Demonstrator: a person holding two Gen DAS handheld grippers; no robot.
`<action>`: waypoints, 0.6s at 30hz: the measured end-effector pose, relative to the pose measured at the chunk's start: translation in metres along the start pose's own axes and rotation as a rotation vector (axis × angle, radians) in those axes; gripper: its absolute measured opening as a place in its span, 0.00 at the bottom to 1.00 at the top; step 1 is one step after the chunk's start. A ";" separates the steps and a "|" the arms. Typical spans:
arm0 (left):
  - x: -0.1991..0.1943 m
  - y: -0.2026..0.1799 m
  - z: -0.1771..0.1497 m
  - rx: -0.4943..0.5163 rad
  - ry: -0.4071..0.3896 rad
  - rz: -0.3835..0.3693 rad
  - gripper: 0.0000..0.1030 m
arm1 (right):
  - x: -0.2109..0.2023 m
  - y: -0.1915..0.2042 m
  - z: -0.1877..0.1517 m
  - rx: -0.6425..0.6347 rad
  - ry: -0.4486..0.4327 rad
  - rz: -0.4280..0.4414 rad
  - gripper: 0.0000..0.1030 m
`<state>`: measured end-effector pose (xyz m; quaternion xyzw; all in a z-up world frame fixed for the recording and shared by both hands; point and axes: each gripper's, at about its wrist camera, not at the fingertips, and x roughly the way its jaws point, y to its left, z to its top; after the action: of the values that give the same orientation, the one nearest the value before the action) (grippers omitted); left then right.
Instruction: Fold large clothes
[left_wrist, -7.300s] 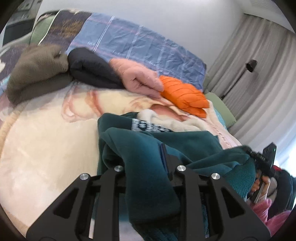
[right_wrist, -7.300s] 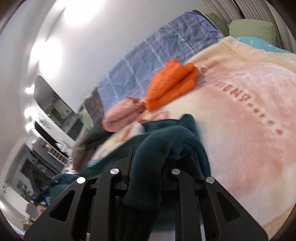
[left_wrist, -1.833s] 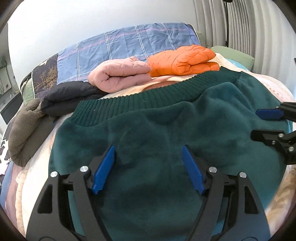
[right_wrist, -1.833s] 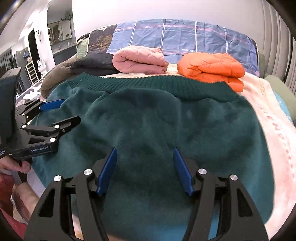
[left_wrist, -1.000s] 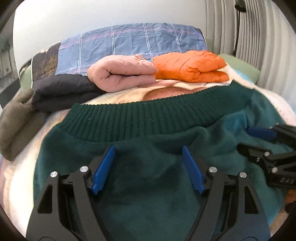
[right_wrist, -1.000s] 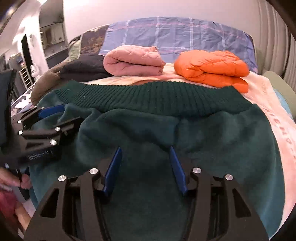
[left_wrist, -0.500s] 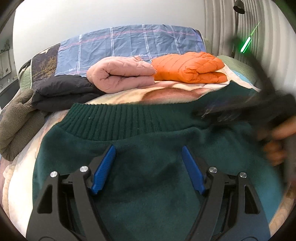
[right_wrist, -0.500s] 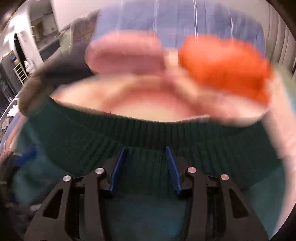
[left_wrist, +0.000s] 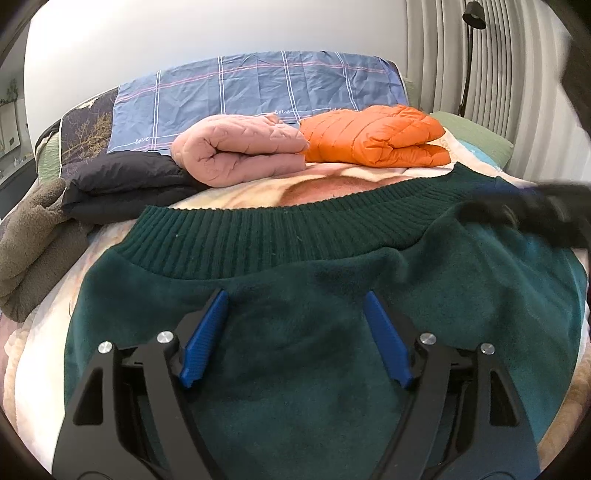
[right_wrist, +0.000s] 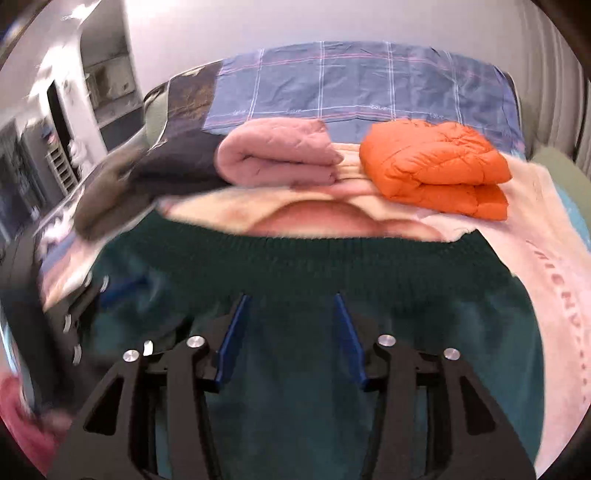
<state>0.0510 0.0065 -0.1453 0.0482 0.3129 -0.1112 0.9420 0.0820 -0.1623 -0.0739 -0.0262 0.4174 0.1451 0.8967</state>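
A dark green fleece sweater (left_wrist: 461, 295) lies spread flat on the bed, its ribbed hem (left_wrist: 280, 240) toward the far side. My left gripper (left_wrist: 295, 299) hovers open over the near part of the fleece, with nothing pinched between its blue pads. My right gripper (right_wrist: 291, 299) is over the sweater (right_wrist: 443, 332) just short of the ribbed band; its jaws are opening and the fabric lies under them, not pressed. From the left wrist view, the right gripper (left_wrist: 524, 210) is a dark blur at the hem's right end.
Folded garments line the far side: orange puffer (left_wrist: 373, 136), pink quilted roll (left_wrist: 240, 155), black jacket (left_wrist: 122, 181), brown fleece (left_wrist: 29, 243). A blue plaid pillow (left_wrist: 258, 92) is behind them. A cream and pink blanket (right_wrist: 546, 266) covers the bed; curtains hang at right.
The right gripper swung up along the sweater's right side toward the ribbed hem and is blurred with motion. The left gripper and the sweater have stayed where they were.
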 end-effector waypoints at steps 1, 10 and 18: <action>0.000 0.000 0.000 0.000 0.000 0.001 0.76 | 0.013 -0.003 -0.012 -0.006 0.020 -0.005 0.54; -0.037 0.016 0.006 -0.068 -0.042 -0.010 0.76 | -0.060 -0.040 -0.040 0.113 -0.138 -0.042 0.54; -0.028 0.063 -0.009 -0.180 0.092 0.086 0.85 | -0.054 -0.126 -0.093 0.381 -0.027 -0.111 0.61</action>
<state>0.0388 0.0744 -0.1343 -0.0184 0.3623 -0.0399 0.9310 0.0151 -0.3113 -0.1028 0.1228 0.4233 0.0145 0.8975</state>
